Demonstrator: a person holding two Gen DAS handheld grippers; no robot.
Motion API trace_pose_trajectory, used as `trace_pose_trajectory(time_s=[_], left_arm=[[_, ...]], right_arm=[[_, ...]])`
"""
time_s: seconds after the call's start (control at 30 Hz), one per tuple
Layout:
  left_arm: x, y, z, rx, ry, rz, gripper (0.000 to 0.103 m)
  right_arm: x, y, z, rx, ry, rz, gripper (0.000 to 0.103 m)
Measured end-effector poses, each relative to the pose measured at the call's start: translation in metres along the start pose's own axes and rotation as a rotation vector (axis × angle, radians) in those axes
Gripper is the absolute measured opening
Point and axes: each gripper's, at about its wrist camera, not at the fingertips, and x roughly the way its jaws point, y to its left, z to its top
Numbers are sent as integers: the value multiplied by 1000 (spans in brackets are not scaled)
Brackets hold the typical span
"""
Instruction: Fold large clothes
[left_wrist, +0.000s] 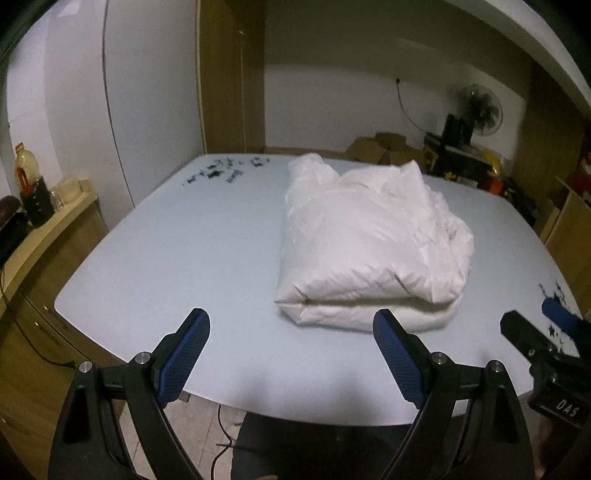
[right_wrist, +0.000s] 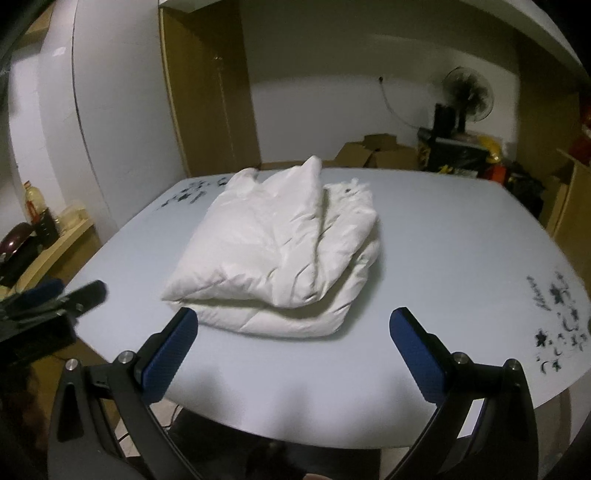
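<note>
Worktop (left_wrist: 166, 258): keep it bare around the bundle; you need room to square the edges.
Garment (left_wrist: 369, 240): white padded garment lies folded in a thick bundle mid-worktop; judge the fold near complete, then press the puffy top layer flat.
Left hand-held gripper (left_wrist: 291, 354): jaws wide, empty, near the front fold.
Right hand-held gripper (right_wrist: 293, 350): jaws fully apart, empty; keep clear.

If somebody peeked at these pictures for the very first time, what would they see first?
First they would see the big puffy white jacket, folded into a thick bundle in the middle of the pale table. Next come the blue-padded grippers at the near edge, the left gripper and the right gripper, both wide open with nothing between them. Little black star drawings dot the table's right side.
</note>
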Motion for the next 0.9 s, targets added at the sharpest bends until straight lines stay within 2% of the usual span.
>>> trace_pose_trajectory(time_s=[0.9], left_arm=[[7, 4, 0, -5, 12, 22, 91]], right_arm=[[-8, -2, -2, 17, -31, -18, 103]])
